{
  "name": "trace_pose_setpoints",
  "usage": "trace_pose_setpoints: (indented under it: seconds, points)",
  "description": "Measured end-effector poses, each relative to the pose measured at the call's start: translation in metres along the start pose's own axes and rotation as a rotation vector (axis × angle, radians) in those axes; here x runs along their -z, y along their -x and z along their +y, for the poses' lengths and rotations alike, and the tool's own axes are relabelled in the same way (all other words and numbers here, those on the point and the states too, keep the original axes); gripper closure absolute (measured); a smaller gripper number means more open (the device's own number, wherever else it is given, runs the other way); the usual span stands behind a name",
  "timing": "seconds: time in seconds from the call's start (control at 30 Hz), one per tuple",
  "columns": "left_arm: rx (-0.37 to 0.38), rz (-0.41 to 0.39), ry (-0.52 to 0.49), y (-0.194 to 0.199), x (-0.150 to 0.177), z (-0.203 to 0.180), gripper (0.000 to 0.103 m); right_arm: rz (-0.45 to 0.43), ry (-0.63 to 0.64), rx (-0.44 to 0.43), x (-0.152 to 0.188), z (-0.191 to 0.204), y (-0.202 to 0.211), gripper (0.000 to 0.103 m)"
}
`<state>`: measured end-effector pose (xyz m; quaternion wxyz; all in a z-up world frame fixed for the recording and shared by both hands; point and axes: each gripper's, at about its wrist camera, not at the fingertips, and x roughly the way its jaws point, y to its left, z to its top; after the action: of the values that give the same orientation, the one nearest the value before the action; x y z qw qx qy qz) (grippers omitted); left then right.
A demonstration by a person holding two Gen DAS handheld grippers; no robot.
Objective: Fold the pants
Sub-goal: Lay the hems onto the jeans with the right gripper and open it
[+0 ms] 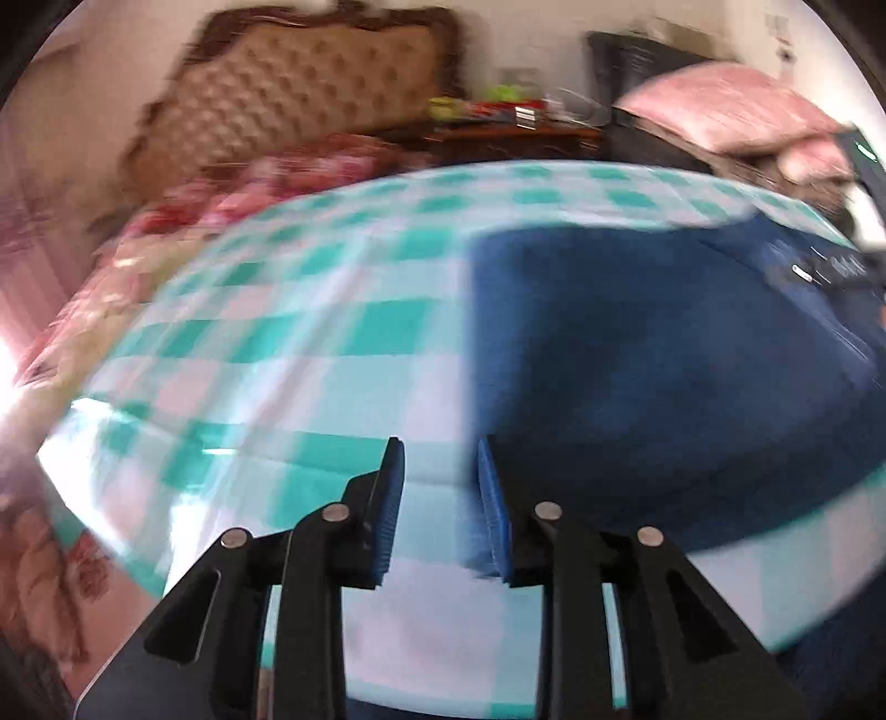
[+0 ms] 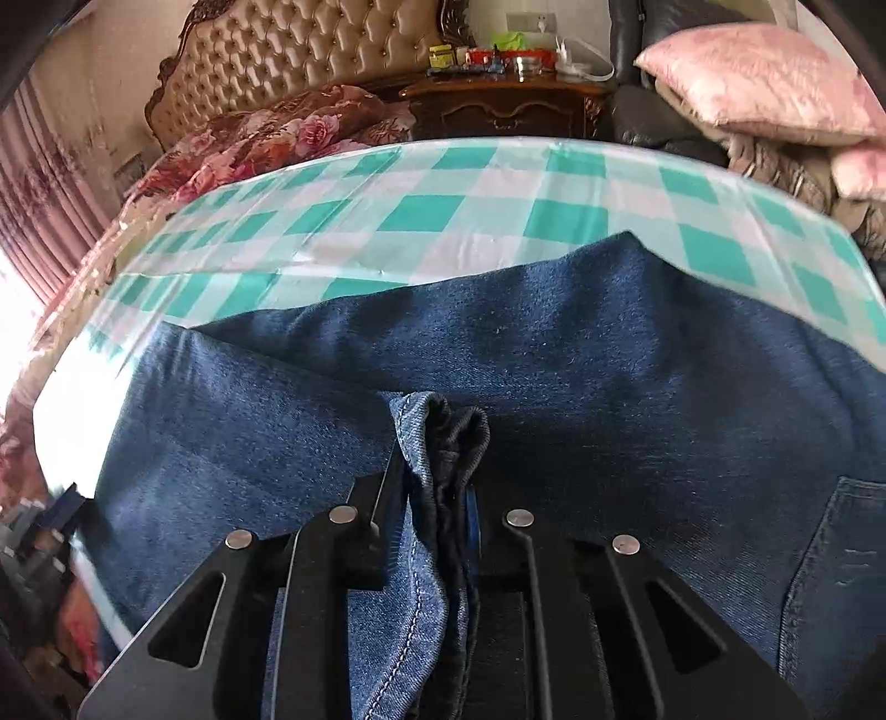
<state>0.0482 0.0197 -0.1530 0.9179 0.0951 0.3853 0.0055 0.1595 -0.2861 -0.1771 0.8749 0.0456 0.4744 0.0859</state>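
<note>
Both wrist cameras look steeply down past their fingers, close over the checked tablecloth (image 1: 310, 332); both share the headboard (image 2: 310, 61) beyond.

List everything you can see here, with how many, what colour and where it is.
jeans: one pair, dark blue denim, spread on the checked cloth
tablecloth: one, teal and white check, covering the work surface
headboard: one, tan tufted, far left
bedding: floral red and pink, on the bed beyond the cloth
nightstand: one, dark wood, far centre, small cluttered items on top, too small to tell
pillows: two, pink, stacked far right
curtain: pink, left edge
left tool: black with blue pads, open, nothing between them, above the cloth beside the jeans
right tool: black, shut on a bunched fold of the jeans
</note>
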Motion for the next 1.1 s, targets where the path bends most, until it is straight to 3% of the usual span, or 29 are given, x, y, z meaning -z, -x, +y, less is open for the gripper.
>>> trace_pose_setpoints:
  seconds: [0.03,0.13,0.23,0.33,0.43,0.57,0.63,0.83,1.1]
  points:
    - [-0.035,-0.043,0.029,0.005,-0.001,0.003,0.074,-0.008,0.003,0.013,0.001,0.002,0.000,0.091]
    - [-0.002,-0.151,0.011,0.016,-0.008,-0.001,0.069,-0.024,0.007,0.035,0.004,0.004,-0.001,0.090]
    - [0.057,-0.166,-0.016,0.017,-0.025,-0.010,0.069,-0.029,-0.014,0.019,0.005,0.000,-0.001,0.090]
    - [0.144,-0.147,-0.006,0.012,-0.048,-0.020,0.066,-0.038,-0.016,0.013,0.007,0.000,0.000,0.090]
    - [0.124,-0.112,-0.023,0.001,-0.072,-0.037,0.066,-0.045,-0.009,0.020,0.008,0.002,0.000,0.090]
    - [0.186,-0.054,-0.002,-0.025,-0.102,-0.052,0.070,-0.048,-0.018,0.026,0.009,0.003,0.001,0.090]
    - [0.220,0.011,-0.003,-0.045,-0.112,-0.061,0.070,-0.051,-0.019,0.028,0.010,0.003,0.001,0.090]
    - [0.230,0.155,0.033,-0.097,-0.123,-0.077,0.073,-0.061,-0.024,0.021,0.011,0.002,0.002,0.090]
    - [0.219,0.172,0.046,-0.111,-0.126,-0.079,0.072,-0.069,-0.034,0.003,0.013,-0.001,0.003,0.090]
